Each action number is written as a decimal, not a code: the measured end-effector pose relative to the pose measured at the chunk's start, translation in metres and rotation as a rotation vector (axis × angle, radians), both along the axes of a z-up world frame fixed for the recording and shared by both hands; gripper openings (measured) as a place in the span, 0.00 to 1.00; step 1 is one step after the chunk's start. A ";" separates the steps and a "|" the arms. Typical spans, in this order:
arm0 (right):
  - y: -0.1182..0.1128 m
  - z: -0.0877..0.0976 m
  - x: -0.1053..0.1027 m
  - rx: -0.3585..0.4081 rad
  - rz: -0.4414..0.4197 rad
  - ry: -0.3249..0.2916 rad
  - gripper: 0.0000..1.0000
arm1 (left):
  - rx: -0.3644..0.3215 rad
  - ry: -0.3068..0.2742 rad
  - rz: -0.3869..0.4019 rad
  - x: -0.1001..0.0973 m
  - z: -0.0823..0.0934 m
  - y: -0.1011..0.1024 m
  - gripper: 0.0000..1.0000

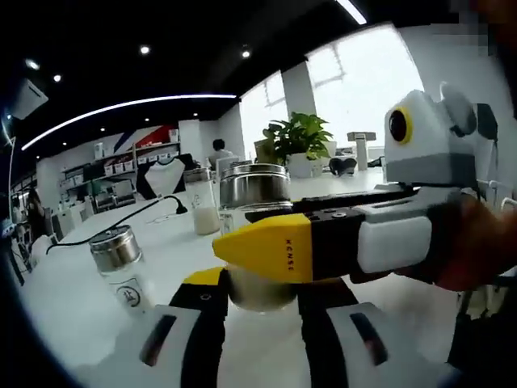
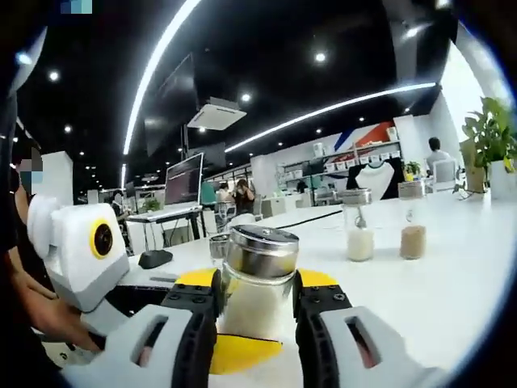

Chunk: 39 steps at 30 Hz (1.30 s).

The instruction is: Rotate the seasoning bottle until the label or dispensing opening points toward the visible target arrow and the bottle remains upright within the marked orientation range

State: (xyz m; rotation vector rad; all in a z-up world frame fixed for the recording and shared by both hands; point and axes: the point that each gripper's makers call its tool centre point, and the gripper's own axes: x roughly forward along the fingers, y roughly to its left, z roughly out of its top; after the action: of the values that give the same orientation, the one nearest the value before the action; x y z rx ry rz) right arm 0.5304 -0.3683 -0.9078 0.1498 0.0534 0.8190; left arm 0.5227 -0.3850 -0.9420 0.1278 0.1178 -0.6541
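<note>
Seasoning bottle [image 2: 258, 279] stands upright on the white table [image 2: 452, 275], nearest the camera in the right gripper view, its glass body holding pale powder and its silver metal cap [image 2: 262, 250] on top. The right gripper [image 2: 257, 323] has its two jaws closed against the bottle's sides, one on each flank. In the left gripper view the same bottle [image 1: 257, 242] sits between the left gripper [image 1: 258, 303] jaws, which press close on its lower body, while the right gripper [image 1: 266, 246], yellow-tipped, reaches in across the bottle's middle. The left gripper [image 2: 234, 352] shows yellow beneath the bottle in the right gripper view.

Beside the left gripper, a second shaker [image 1: 121, 263] with a silver cap stands apart on the table [image 1: 73, 299]. Farther back, two more jars [image 2: 359, 226] stand side by side, one with white contents, one [image 2: 413, 218] with tan. A black cable [image 1: 121, 222] trails across the tabletop. Beyond, a potted plant [image 1: 299, 137] sits by the bright windows [image 1: 363, 81].
</note>
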 end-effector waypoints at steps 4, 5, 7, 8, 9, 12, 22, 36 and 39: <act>-0.001 0.003 -0.007 0.013 0.093 0.005 0.31 | -0.130 0.059 -0.099 -0.008 0.002 -0.005 0.36; 0.000 0.003 -0.010 0.011 0.124 0.004 0.31 | -0.122 0.058 -0.109 -0.009 0.001 -0.004 0.35; -0.003 0.002 -0.013 0.002 0.143 0.008 0.31 | -0.120 0.052 -0.140 -0.012 0.001 -0.006 0.35; -0.002 0.003 -0.018 -0.005 0.183 -0.006 0.31 | -0.123 0.055 -0.151 -0.013 0.002 -0.006 0.35; -0.001 0.005 -0.022 -0.003 0.205 -0.013 0.31 | -0.122 0.052 -0.184 -0.015 0.003 -0.008 0.35; -0.002 0.011 -0.031 0.004 0.261 -0.042 0.31 | -0.124 0.041 -0.251 -0.021 0.008 -0.011 0.36; 0.000 0.015 -0.060 -0.087 0.460 -0.129 0.31 | -0.064 0.029 -0.459 -0.041 0.008 -0.025 0.37; -0.003 0.003 -0.033 -0.071 0.252 -0.112 0.32 | 0.144 -0.036 -0.191 -0.013 -0.005 -0.009 0.36; -0.002 0.003 -0.027 -0.043 0.203 -0.082 0.32 | 0.186 -0.069 -0.131 -0.008 -0.005 -0.007 0.36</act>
State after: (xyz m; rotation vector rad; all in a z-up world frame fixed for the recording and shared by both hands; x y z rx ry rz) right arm 0.5034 -0.3706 -0.9051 0.0707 0.0085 1.0255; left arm 0.5146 -0.3919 -0.9473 0.3393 0.1046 -0.7685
